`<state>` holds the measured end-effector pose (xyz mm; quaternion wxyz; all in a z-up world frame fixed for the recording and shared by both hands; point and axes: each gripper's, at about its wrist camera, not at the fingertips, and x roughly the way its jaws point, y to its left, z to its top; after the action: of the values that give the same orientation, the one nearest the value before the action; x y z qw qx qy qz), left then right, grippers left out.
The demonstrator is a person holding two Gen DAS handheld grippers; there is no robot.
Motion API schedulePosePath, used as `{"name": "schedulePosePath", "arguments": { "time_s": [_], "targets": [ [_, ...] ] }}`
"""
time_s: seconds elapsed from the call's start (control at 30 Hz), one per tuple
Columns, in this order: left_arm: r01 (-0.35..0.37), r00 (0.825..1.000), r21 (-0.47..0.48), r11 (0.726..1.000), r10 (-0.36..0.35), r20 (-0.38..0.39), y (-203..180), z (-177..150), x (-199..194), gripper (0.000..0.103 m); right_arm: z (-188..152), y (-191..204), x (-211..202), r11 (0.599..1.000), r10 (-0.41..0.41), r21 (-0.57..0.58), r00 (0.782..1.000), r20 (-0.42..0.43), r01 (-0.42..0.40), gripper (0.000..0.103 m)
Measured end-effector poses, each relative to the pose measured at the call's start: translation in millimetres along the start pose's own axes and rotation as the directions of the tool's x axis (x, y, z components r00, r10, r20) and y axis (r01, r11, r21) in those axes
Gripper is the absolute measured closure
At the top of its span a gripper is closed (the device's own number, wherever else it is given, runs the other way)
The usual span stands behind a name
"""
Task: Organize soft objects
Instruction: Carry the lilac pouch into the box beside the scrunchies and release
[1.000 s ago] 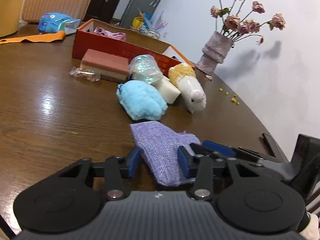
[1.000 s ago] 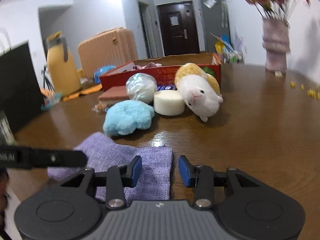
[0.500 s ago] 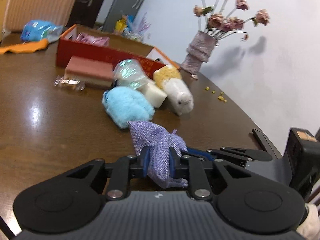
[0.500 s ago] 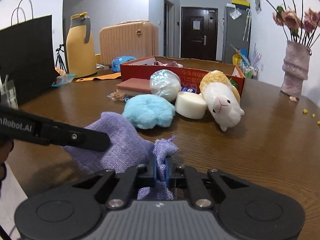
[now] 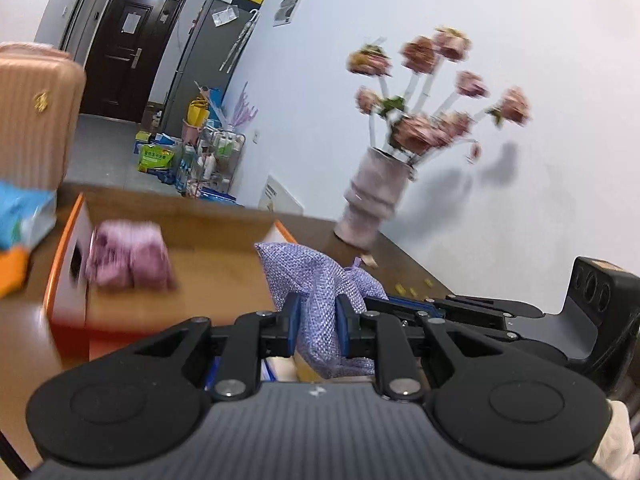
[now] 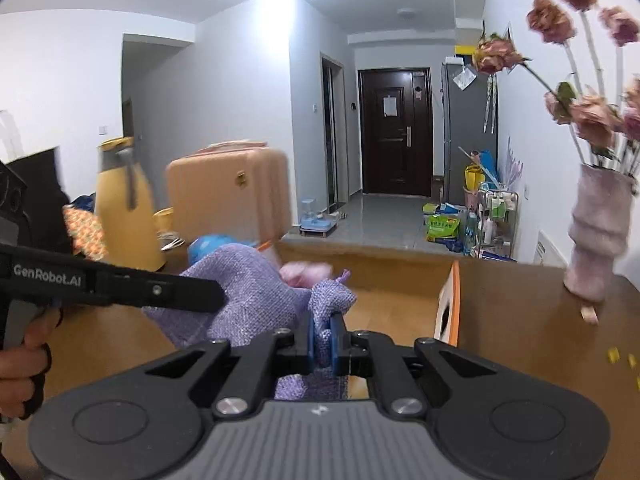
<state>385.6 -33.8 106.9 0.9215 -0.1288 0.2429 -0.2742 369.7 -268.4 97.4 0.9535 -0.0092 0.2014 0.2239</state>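
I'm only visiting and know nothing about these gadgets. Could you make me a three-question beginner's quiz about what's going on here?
1. True or false: both grippers are shut on the purple cloth.
2. What already lies in the open box? A) pink fabric B) a book C) a mug
3. What stands on the table at the right?

Key: 1 true: left gripper, right gripper. 2 A, the pink fabric. 3 The vase of flowers.

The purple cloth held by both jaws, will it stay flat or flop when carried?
The purple cloth probably flops: it bunches and sags between the two grips. It looks light. Its coarse weave likely resists slipping.
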Motion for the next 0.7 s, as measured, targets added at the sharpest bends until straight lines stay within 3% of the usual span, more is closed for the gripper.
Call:
{"name": "schedulePosePath", "arguments": {
  "time_s": [0.2,0.4,0.5,0.57,0.7],
  "targets": [
    [-0.066,0.992,-0.071,0.995,0.058,-0.110,62,67,115,0.084,61,-51,137,0.997,-0.061,0.028,0.985,-0.159,0.066,0.095],
    [-0.232,0.954,-0.077,0.970,0.212,-0.212,112,75,194,0.082,66,-63,248,0.991,-0.118,0.015,0.937,-0.329,0.130,0.095],
    [-0.304,0.926,-0.052,0.951,0.282,-0.251,125,70,208,0.075,58,-60,282,0.990,-0.121,0.011,0.905,-0.407,0.137,0.093],
    [-0.294,0.935,-0.057,0.954,0.274,-0.226,129,69,200,0.057,55,-57,291,0.990,-0.123,0.016,0.898,-0.423,0.143,0.089],
    [-0.292,0.941,-0.031,0.956,0.281,-0.187,125,75,177,0.055,55,-57,281,0.987,-0.125,0.039,0.907,-0.402,0.154,0.083]
  ]
}}
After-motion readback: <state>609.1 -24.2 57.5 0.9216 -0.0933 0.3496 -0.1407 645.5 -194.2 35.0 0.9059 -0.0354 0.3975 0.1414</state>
